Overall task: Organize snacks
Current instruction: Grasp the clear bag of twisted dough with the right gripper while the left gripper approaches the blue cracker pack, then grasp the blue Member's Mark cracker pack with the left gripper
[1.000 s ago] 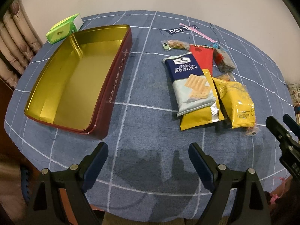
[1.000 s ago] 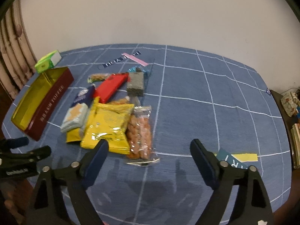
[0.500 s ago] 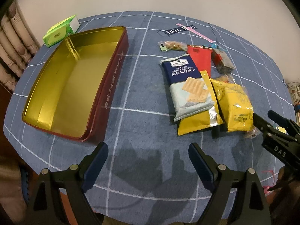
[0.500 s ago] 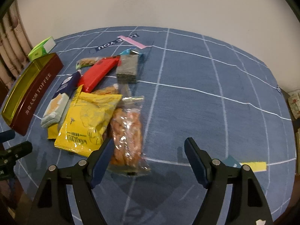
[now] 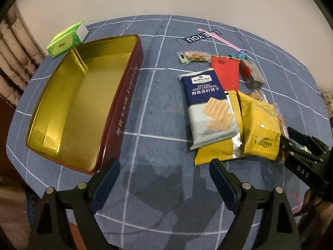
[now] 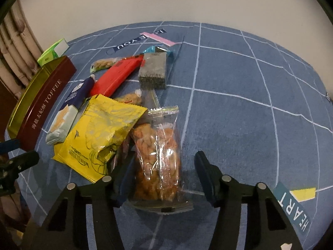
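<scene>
Far left on the surface [image 5: 158,108] sits the toffee tin [image 5: 79,104] — lid off, gold inside bare, long side facing the snack pile, so it reads as the drop target. Green tissue pack [image 5: 66,39] is just beyond its far corner, not part of the job as far as I can judge.

Left tongs [image 5: 164,179] hover spread over bare cloth between tin and pile, nothing between the jaws; probably parked to keep clear.

Right of them the snacks lie in an overlapping heap: cracker pack [image 5: 208,108] on a yellow pouch, second yellow bag [image 6: 100,137] beside it, red pack [image 6: 116,77] and dark bar [image 6: 154,73] further back.

Right tongs [image 6: 164,173] straddle the clear bag of fried snacks [image 6: 158,156] at the pile's right edge — jaws closing, bag between them, near pad about touching, far pad apart. Outermost, unburied item, so it's the easy first pick. Crinkly film could slip.
</scene>
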`<action>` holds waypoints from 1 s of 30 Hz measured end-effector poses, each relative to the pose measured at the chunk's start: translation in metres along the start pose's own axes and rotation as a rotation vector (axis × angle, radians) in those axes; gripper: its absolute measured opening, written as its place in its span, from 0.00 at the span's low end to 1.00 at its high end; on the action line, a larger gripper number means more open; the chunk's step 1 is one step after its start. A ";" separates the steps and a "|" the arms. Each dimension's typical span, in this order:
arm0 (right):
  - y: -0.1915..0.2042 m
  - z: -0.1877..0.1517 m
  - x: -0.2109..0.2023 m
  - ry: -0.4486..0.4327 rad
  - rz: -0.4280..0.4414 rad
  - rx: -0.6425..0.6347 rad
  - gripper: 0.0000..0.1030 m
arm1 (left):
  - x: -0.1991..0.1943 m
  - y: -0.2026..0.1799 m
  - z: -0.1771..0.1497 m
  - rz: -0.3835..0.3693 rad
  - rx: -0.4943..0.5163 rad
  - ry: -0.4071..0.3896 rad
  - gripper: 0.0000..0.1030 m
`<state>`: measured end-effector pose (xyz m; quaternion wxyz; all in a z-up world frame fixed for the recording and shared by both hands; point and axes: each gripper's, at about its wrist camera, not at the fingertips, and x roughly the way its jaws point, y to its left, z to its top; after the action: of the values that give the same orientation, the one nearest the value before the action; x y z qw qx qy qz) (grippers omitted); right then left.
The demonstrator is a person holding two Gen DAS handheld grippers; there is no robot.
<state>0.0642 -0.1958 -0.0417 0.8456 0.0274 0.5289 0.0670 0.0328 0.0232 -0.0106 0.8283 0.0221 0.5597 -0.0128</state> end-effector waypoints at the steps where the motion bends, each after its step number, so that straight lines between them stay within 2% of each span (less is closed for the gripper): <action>1: 0.000 0.000 0.000 -0.002 0.001 -0.002 0.49 | 0.000 0.000 0.001 0.003 -0.001 0.000 0.87; 4: -0.002 -0.002 -0.002 -0.011 0.006 0.002 0.36 | 0.001 -0.002 0.006 0.002 -0.005 0.001 0.87; 11: -0.014 -0.010 -0.008 -0.029 0.005 0.020 0.36 | 0.001 -0.004 0.011 0.012 -0.003 -0.001 0.87; 17: -0.036 -0.009 -0.007 -0.083 -0.081 0.059 0.35 | 0.002 -0.004 0.017 0.010 -0.012 0.000 0.87; 20: -0.041 -0.003 -0.001 -0.132 -0.153 0.051 0.35 | 0.001 -0.003 0.022 -0.001 -0.019 0.001 0.87; 25: -0.051 0.007 0.007 -0.178 -0.204 0.053 0.35 | 0.001 -0.003 0.033 -0.068 -0.044 0.008 0.87; 30: -0.058 0.012 0.008 -0.182 -0.196 0.085 0.35 | 0.009 -0.008 0.049 -0.130 -0.070 0.031 0.87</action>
<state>0.0831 -0.2516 -0.0502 0.8907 0.0175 0.4524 -0.0412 0.0813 0.0132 -0.0007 0.8172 -0.0428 0.5728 -0.0466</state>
